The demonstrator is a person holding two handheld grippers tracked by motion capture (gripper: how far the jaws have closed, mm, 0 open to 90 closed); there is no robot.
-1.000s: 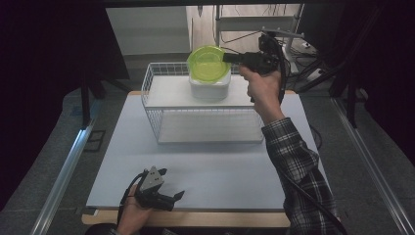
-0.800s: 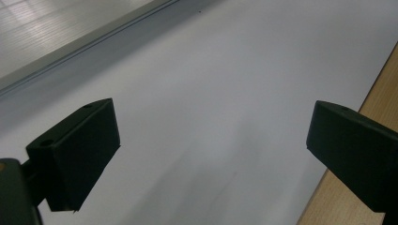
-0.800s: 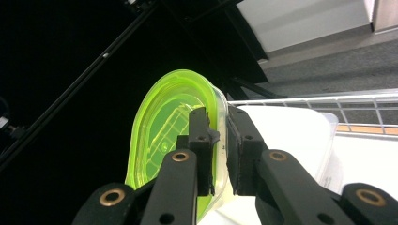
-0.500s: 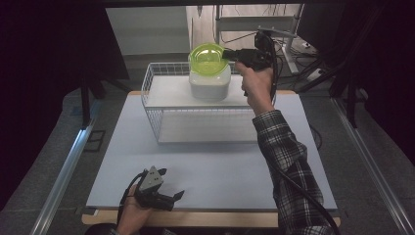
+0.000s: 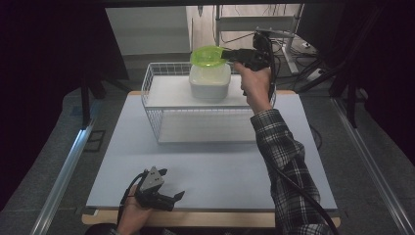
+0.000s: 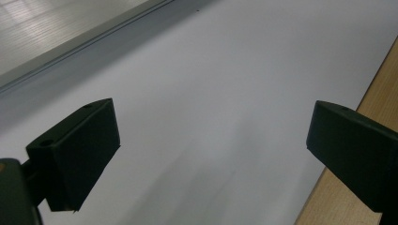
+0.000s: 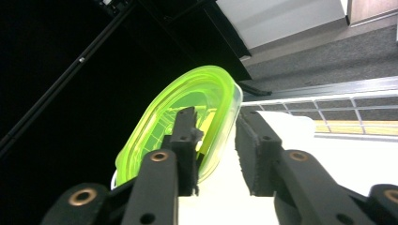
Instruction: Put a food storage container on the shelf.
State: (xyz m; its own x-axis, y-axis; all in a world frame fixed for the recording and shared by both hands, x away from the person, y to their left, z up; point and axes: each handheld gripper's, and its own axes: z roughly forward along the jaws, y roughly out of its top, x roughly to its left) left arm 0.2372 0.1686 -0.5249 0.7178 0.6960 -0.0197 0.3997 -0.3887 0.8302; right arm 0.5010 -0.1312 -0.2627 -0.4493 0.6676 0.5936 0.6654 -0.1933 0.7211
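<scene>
A lime-green translucent lid (image 5: 207, 56) hangs tilted just above a white tub (image 5: 209, 82), which stands in a white wire basket (image 5: 152, 100) at the back of the table. My right gripper (image 5: 226, 55) is shut on the lid's right rim. In the right gripper view the lid (image 7: 155, 126) stands on edge between the two jaws of the right gripper (image 7: 218, 123), with the tub (image 7: 220, 192) below. At the table's front edge my left gripper (image 5: 172, 183) rests open, and in its own view the left gripper (image 6: 211, 154) holds nothing over the white mat (image 6: 211, 70).
A bare wooden strip (image 6: 375, 84) borders the mat at the front. Metal rails (image 5: 63, 171) run along both sides of the table. Behind the basket stand a rack and cables (image 5: 288, 29). The basket's wire wall (image 7: 328, 101) lies beyond the lid.
The lid sat flat on the tub one second ago. My right gripper has lifted it clear and tilted it. The left gripper has stayed still.
</scene>
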